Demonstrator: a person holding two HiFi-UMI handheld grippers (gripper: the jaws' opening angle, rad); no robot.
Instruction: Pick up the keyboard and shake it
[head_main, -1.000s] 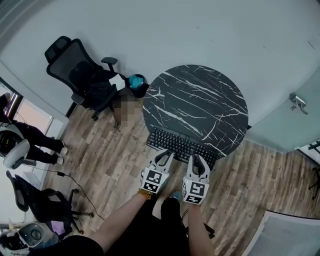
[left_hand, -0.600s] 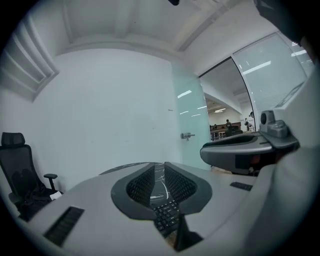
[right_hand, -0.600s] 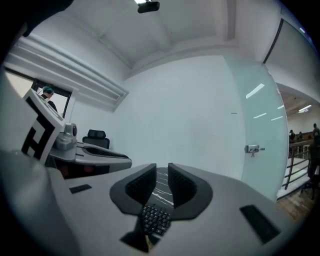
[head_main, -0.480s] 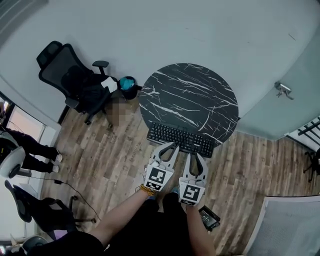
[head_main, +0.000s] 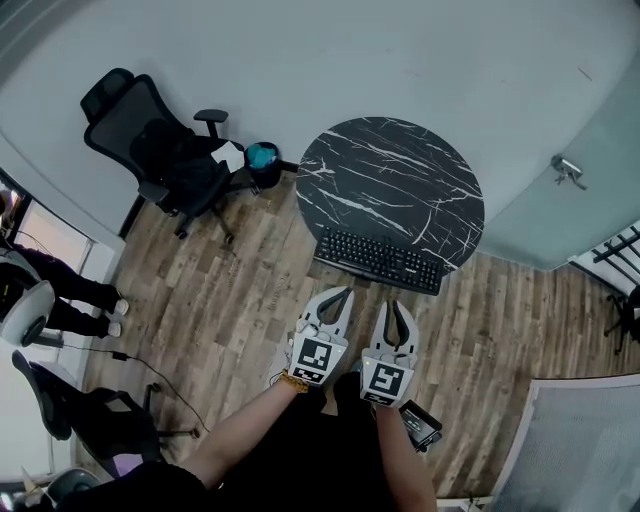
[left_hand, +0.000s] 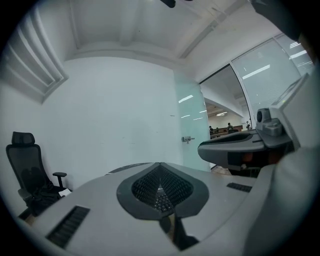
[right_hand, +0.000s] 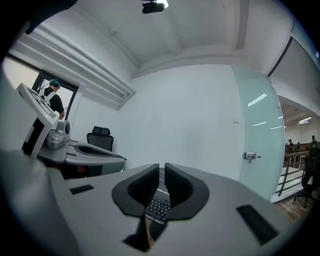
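Starting nearest the person, the grey two-jaw left gripper (head_main: 342, 293) has its ribbed pads pressed together on nothing. The matching grey right gripper (head_main: 392, 306) just to its right has just been closing down to a thin slit, also with nothing in it. Both hang over the brown wood-plank floor (head_main: 230, 300), short of the table and well clear of the task's thing. Beyond them, the long flat black keyboard (head_main: 380, 260) lies on the near rim of the round black white-veined marble table (head_main: 400, 170), neither gripper touching it. Its near long edge seems to sit at or slightly past that rim. This fits either a keyboard waiting to be lifted or one laid back down after its shake, so the risks are judged from its position alone. The main one is a fall: a bump from a gripper, or a shove from jaws this narrow, could slide it on the smooth top or tip it onto the planks. Any grasp would likely have only the thin near edge to bite, so a brisk shake could let the far side swing and slip from the pads. Farther left, the black mesh office chair (head_main: 165, 160) stands well apart, out of reach.
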